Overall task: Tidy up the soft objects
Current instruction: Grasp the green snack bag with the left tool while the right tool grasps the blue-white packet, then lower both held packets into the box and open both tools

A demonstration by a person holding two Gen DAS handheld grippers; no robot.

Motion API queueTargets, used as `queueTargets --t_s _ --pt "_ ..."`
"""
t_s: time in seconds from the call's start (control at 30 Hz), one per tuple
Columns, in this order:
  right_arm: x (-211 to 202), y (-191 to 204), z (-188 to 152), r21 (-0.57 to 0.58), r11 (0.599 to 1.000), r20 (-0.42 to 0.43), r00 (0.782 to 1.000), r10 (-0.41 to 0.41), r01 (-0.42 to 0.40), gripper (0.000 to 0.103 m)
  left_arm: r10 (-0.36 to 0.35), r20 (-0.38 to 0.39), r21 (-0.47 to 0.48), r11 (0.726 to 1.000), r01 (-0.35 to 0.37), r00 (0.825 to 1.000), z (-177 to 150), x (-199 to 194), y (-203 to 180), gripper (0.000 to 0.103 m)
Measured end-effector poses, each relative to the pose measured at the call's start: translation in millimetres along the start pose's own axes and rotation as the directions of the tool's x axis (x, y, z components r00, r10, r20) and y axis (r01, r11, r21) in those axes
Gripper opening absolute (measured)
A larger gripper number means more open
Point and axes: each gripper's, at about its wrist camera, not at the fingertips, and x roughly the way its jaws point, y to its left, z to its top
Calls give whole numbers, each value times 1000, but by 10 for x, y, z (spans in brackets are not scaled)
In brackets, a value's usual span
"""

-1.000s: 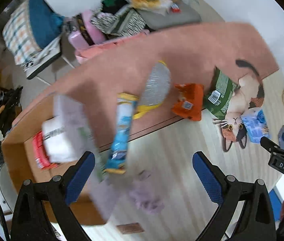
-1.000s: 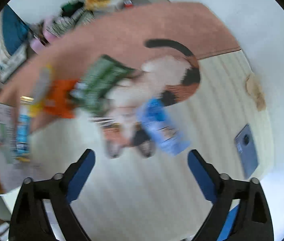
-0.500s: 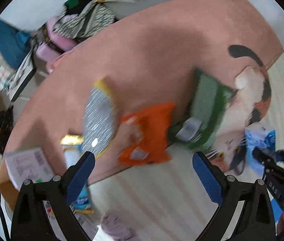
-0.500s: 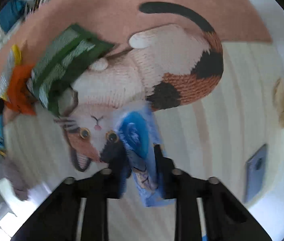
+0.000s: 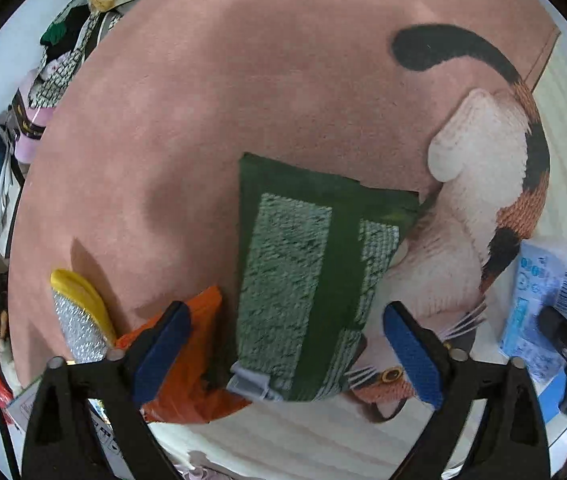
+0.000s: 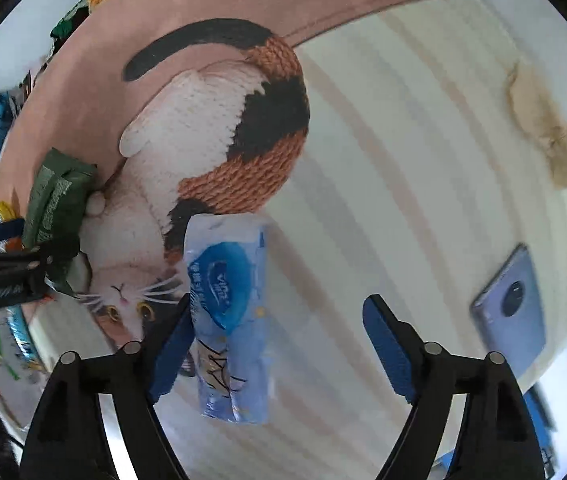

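Observation:
A green soft pack (image 5: 307, 280) lies on the pink rug between the open fingers of my left gripper (image 5: 287, 344); it also shows at the left of the right wrist view (image 6: 57, 200). An orange pack (image 5: 187, 376) lies under the left finger, and a silver and yellow pack (image 5: 79, 320) lies further left. A blue tissue pack (image 6: 227, 312) lies on the striped mat between the open fingers of my right gripper (image 6: 279, 348), close to the left finger; it also shows in the left wrist view (image 5: 539, 304).
A cat-shaped rug (image 6: 203, 152) lies across the pink rug (image 5: 243, 100) and the striped mat (image 6: 403, 160). A phone (image 6: 511, 308) lies on the mat at right. Piled clothes and bags (image 5: 63, 52) sit at the far left edge.
Both grippers have come down closer to the floor. The left now straddles the green pack instead of the orange one. The right gripper's fingers, narrow half a second ago, now stand wide around the tissue pack.

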Motion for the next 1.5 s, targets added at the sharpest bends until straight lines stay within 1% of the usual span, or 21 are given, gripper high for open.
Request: queueTargets --t_s 0.03,0.07,0.1,0.13,0.2,0.33,0.37,0.4,0.43,0.47,0.57,0.67,0.73,0.83,0.97,1.03,1.1,1.23,1.3,1.4,1.5 --pt "-48 45 -30 -8 1000 15 1000 -3 3 85 -3 -5 0 1000 3 1000 1 13 -22 76" --pt "-95 86 -46 -18 1000 32 999 8 -7 85 -10 -14 -6 1000 10 1000 14 29 -24 61" --pt "-113 124 -50 -22 1000 35 999 21 -21 85 -30 -25 -13 999 29 999 11 44 -29 54" --pt "-119 134 -81 -18 999 28 999 30 -30 85 -40 -21 -26 999 39 999 6 37 -25 52" --pt "-65 144 -62 8 998 8 998 69 -69 85 -47 -9 -52 998 47 999 -18 8 -30 39" --pt "96 113 -15 62 993 -18 994 107 -105 84 -120 -2 -126 985 118 993 -152 -16 52 32" --pt "129 99 -43 62 993 -22 994 105 -103 75 -125 4 -137 983 124 992 -196 -25 68 32" --pt "161 118 -70 61 994 -31 995 97 -95 46 -125 15 -148 981 126 992 -255 -42 78 32" --pt "171 132 -89 63 994 -44 995 91 -88 27 -126 25 -157 979 129 992 -313 -63 92 31" --pt "171 151 -121 62 995 -48 995 86 -83 19 -134 37 -166 976 139 990 -387 -92 111 31" --pt "30 313 -256 15 998 -25 997 68 -68 17 -176 88 -202 961 190 980 -643 -255 265 31" --pt "-192 584 -386 -47 994 -2 995 99 -99 16 -187 154 -235 947 220 970 -947 -474 463 31" --pt "-393 860 -547 -107 986 20 991 134 -131 16 -206 206 -270 928 258 957 -1251 -650 642 31" --pt "-722 1376 -786 -199 962 42 980 197 -185 16 -200 279 -329 899 289 939 -1787 -889 997 31" --pt "-1126 2240 -1174 -340 907 47 959 279 -247 16 -147 339 -428 855 292 929 -2562 -1106 1650 31" --pt "-1249 2745 -1455 -410 868 20 949 316 -280 16 -115 347 -497 819 287 931 -3068 -1141 2077 31" --pt "-1348 3225 -1684 -482 824 -7 941 338 -299 16 -78 336 -557 787 265 939 -3399 -1160 2373 31" --pt "-1286 4074 -2145 -580 761 -61 947 315 -291 16 -8 277 -672 713 200 961 -3982 -957 3129 31" --pt "-1232 4466 -2321 -605 752 -66 958 278 -260 16 -9 245 -708 681 185 970 -4164 -756 3498 31" --pt "-942 4931 -2525 -622 752 -90 974 207 -217 16 -20 207 -742 649 170 978 -4262 -463 3901 31" --pt "-617 5133 -2576 -623 764 -103 985 136 -170 16 -50 180 -745 645 169 982 -4223 -177 4202 31"
